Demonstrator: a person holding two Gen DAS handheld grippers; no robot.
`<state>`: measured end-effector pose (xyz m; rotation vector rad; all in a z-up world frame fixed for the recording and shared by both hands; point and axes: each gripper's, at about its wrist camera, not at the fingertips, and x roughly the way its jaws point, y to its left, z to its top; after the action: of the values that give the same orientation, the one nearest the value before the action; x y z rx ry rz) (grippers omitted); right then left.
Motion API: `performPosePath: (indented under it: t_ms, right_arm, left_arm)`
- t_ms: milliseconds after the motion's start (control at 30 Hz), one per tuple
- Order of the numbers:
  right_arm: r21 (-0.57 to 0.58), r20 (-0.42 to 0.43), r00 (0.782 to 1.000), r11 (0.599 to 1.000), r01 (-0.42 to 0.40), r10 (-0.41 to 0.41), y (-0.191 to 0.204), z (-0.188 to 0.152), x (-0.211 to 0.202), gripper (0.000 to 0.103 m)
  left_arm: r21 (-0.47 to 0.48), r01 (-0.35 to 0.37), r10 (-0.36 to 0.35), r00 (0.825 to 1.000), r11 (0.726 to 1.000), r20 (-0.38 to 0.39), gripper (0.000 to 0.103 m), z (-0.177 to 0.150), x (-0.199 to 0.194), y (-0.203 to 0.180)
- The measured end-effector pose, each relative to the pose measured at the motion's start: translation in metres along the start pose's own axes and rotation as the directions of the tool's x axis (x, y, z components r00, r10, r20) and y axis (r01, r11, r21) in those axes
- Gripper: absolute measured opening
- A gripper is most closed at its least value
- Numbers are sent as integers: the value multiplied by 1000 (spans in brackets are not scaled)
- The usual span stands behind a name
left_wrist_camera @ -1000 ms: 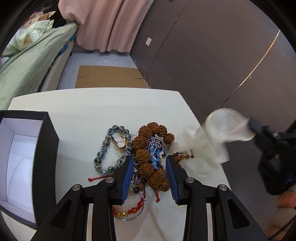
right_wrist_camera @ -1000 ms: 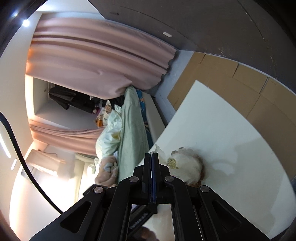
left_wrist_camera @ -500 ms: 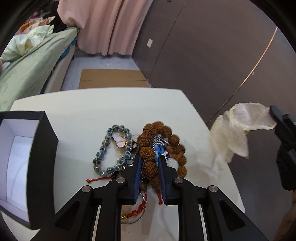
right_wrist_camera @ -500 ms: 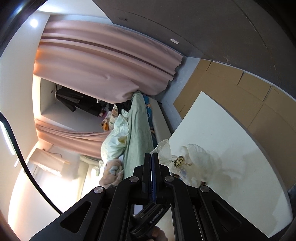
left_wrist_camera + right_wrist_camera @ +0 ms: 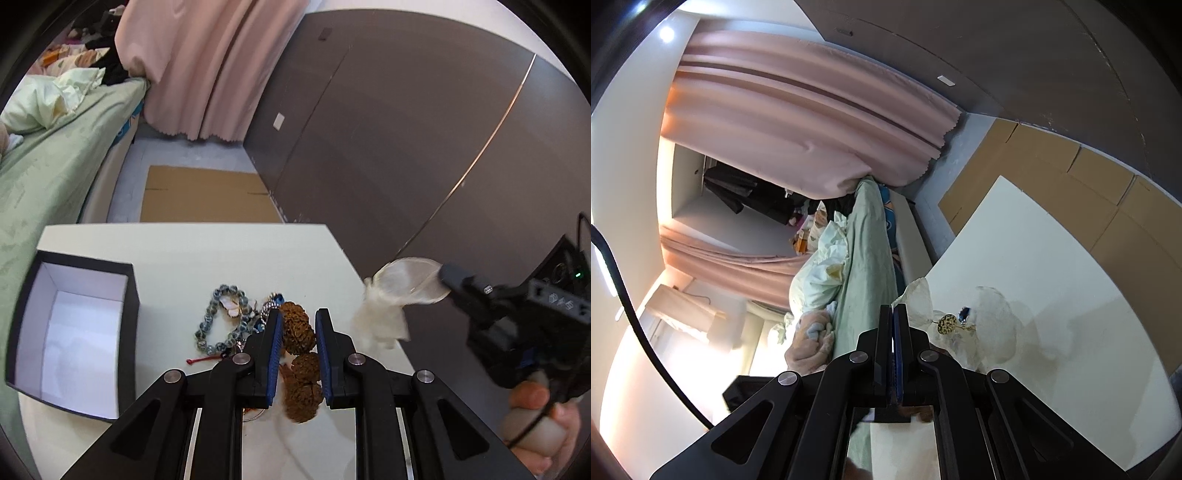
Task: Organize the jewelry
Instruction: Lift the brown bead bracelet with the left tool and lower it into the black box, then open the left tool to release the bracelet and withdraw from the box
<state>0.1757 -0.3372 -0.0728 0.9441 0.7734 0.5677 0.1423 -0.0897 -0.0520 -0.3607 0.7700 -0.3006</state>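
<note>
1. Left wrist view: left gripper [image 5: 297,334] is clamping the brown seed-bead bracelet [image 5: 300,363] between its blue pads, jaws narrowed onto the beads. The strand is hanging down at 6 o'clock over the white table [image 5: 229,254].
2. Judgement: the beads look stiff, knobbly and light and the strand floppy, so gripping across one fat bead, as here, should hold; the dangling end could snag the pile.
3. The remaining pile, including the grey-blue bead bracelet [image 5: 221,319], is lying at 9 o'clock of the fingers. The open black box [image 5: 74,332], white inside, is sitting farther out at 9 o'clock, the likely drop spot.
4. At 3 o'clock the right gripper [image 5: 448,277] is pinching a sheer white pouch [image 5: 399,295] clear of the table edge.
5. Right wrist view: right gripper [image 5: 894,317] is shut tight on the pouch's [image 5: 990,325] thin rim. A gold earring [image 5: 947,324] is showing through it at 2 o'clock. Fabric looks soft and slippery.
</note>
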Motion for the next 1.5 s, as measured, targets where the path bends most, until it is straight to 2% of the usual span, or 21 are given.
performPosePath:
  t_ms: [233,600,767,900,967,1033,1100,1167,1333,1500]
  right_arm:
    - [-28,-31,1000,1000,1,-2,4,-12,7,3]
    - [-93,-87,996,995,-22,14,19,-31,24,3]
    - [-107,-108,994,994,-38,27,26,-39,32,3]
    - [-127,-126,991,990,-69,53,37,-47,42,3]
    - [-136,-138,988,987,-90,71,43,-52,46,3]
    - [-145,-149,985,984,-107,85,48,-58,51,3]
    - [-157,-167,980,979,-132,105,57,-64,57,3]
    - [-171,-181,976,973,-154,123,65,-69,64,3]
    - [-183,-202,962,958,-219,182,81,-82,81,3]
    - [-173,-218,954,954,-245,205,88,-95,100,3]
  left_arm:
    - [-36,0,1,999,999,47,19,8,-28,13]
    - [-95,-43,58,986,994,154,19,22,-83,51]
    - [-143,-56,79,984,988,158,19,22,-89,71]
    - [-195,-108,134,983,975,124,20,23,-86,91]
    - [-226,-139,162,983,964,88,23,23,-85,100]
    - [-263,-132,151,987,956,56,32,22,-86,111]
    - [-297,-125,150,987,947,64,58,20,-92,120]
    - [-312,-135,169,982,941,85,69,18,-101,124]
    - [-348,-138,184,977,927,102,70,15,-117,134]
    - [-390,-133,187,977,911,103,70,10,-128,146]
